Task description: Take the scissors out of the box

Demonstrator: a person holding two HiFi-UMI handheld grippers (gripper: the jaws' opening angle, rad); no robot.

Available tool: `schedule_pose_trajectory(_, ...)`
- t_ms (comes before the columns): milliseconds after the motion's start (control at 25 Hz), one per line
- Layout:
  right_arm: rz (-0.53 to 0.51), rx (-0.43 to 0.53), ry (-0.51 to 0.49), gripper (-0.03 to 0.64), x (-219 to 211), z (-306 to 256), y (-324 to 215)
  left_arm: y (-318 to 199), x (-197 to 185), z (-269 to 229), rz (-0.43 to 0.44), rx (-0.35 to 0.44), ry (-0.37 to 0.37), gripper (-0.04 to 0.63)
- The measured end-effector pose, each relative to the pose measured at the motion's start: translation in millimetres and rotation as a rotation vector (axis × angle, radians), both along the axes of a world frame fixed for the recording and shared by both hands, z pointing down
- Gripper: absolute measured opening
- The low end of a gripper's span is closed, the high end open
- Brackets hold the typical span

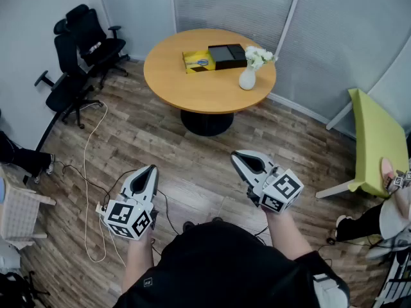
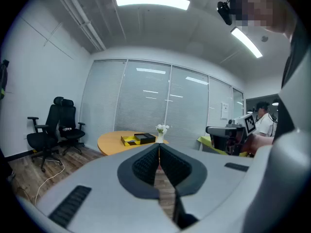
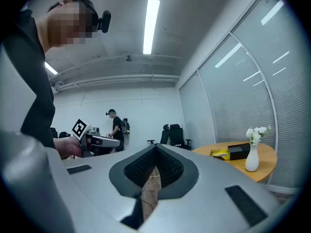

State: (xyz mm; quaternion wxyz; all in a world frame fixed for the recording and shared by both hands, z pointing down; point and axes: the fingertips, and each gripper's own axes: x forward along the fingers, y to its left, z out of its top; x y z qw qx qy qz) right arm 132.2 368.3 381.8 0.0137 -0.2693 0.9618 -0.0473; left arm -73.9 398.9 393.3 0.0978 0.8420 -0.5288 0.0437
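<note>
Both tools are held low over the wood floor [image 1: 192,153], well apart from the round table [image 1: 186,88] ahead of the person. The left gripper [image 1: 153,168] has its jaws pressed together with nothing between them, and the right gripper [image 1: 236,154] is likewise closed tight and empty. On the far side of the table a yellow box [image 1: 197,61] and a black box [image 1: 227,56] lie touching side by side, with a white vase [image 1: 248,77] of flowers just beside the black one. The scissors cannot be made out from here; they may be inside one of the boxes. Black office chairs [image 1: 80,50] stand to the left of the table, a green chair [image 1: 372,140] to the right, and a pale cable [image 1: 90,172] trails across the floor
</note>
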Motion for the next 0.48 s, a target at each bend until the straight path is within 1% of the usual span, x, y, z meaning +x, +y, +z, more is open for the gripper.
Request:
schedule_pose_trajectory(160,0.004,0.001,-0.002,0.035,7.7,-1.9,4.4,3.5,8.0,-1.8,0.002,0.001,-0.001,0.015)
schedule_pose_trajectory(240,0.008,0.004,-0.003,0.035,14.0,-3.2,5.1,2.6,15.1,-3.2,0.005,0.005,-0.019,0.015)
schedule_pose_trajectory(320,0.016,0.008,-0.005,0.035,23.6,-4.0,6.4,2.5,26.1,-5.2,0.014,0.012,-0.042,0.015)
schedule_pose_trajectory(480,0.032,0.009,-0.016,0.035,54.2,-3.6,9.4,5.7,57.0,-9.4,0.046,0.03,-0.065,0.014)
